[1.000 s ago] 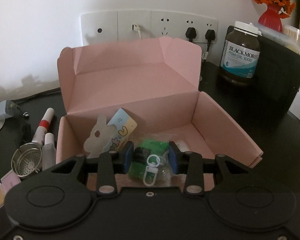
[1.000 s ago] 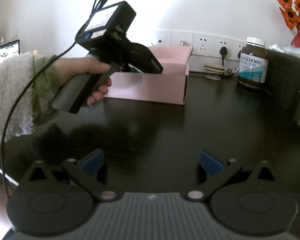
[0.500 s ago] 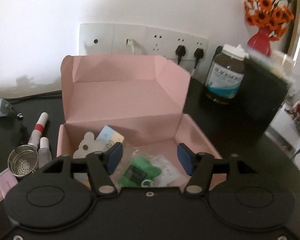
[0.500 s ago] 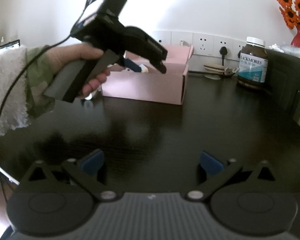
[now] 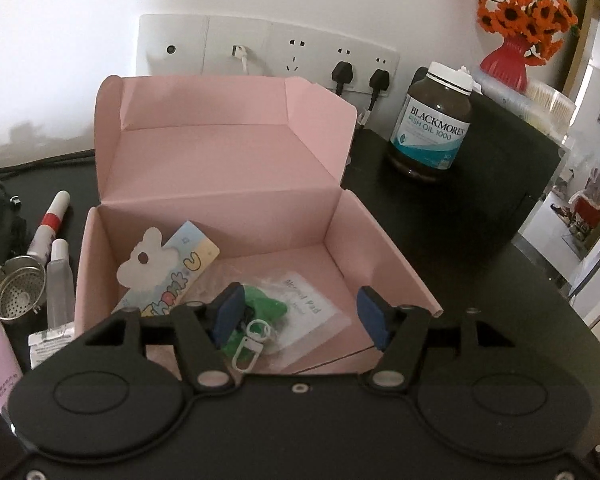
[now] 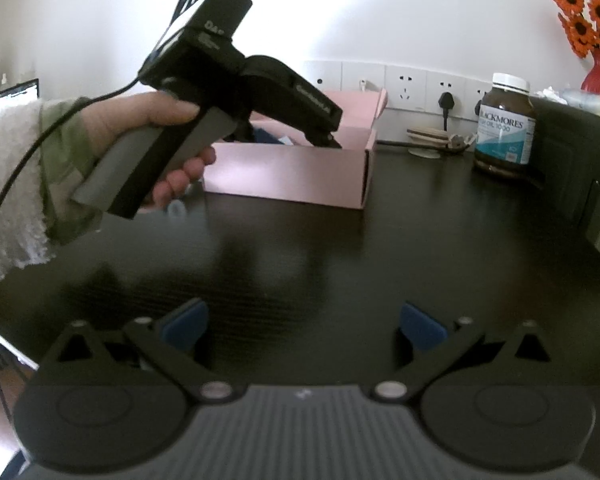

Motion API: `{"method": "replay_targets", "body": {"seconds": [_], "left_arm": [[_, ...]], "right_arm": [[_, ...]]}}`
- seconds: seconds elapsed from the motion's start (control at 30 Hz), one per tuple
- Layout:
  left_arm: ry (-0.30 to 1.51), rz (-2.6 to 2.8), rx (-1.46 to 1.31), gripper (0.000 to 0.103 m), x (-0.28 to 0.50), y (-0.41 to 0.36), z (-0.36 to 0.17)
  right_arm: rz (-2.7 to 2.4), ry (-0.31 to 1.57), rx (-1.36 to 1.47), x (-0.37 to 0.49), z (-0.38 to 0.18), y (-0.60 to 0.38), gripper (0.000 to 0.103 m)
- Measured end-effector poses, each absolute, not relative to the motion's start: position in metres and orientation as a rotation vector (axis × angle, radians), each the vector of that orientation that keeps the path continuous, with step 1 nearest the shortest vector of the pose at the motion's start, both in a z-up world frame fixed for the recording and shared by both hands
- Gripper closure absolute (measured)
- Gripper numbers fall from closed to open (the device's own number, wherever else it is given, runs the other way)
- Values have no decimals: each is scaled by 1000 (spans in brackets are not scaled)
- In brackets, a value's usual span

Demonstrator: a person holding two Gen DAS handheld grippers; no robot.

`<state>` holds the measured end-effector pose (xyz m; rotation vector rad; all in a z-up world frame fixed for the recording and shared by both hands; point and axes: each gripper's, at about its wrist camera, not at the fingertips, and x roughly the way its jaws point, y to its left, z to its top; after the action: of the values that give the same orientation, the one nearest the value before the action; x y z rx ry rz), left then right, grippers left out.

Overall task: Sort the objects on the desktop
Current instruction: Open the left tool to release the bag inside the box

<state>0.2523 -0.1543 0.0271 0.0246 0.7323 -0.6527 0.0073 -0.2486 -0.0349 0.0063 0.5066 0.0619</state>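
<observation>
Left wrist view: the left claw (image 5: 300,318), just opening, hangs parted over the green keychain (image 5: 262,316) in the pink box (image 5: 236,184).

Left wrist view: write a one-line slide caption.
Open left gripper over a pink box holding a green keyring packet and a card; its fingers have just been opening, gripping nothing.
</observation>
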Motion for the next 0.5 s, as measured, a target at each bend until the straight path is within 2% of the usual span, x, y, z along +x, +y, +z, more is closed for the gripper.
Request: {"method": "replay_targets", "body": {"seconds": [0.1, 0.23, 0.37, 0.5], "left_arm": [[685, -656, 4, 37, 245, -142, 35], [581, -640, 12, 23, 229, -118, 48], [524, -562, 97, 22, 219, -104, 50], [559, -531, 122, 22, 221, -95, 39]], "right_arm": [[64, 508, 6, 7, -35, -249, 1], [65, 507, 6, 7, -35, -250, 1], [66, 509, 5, 7, -35, -250, 1], [63, 511, 6, 9, -35, -249, 1]]}}
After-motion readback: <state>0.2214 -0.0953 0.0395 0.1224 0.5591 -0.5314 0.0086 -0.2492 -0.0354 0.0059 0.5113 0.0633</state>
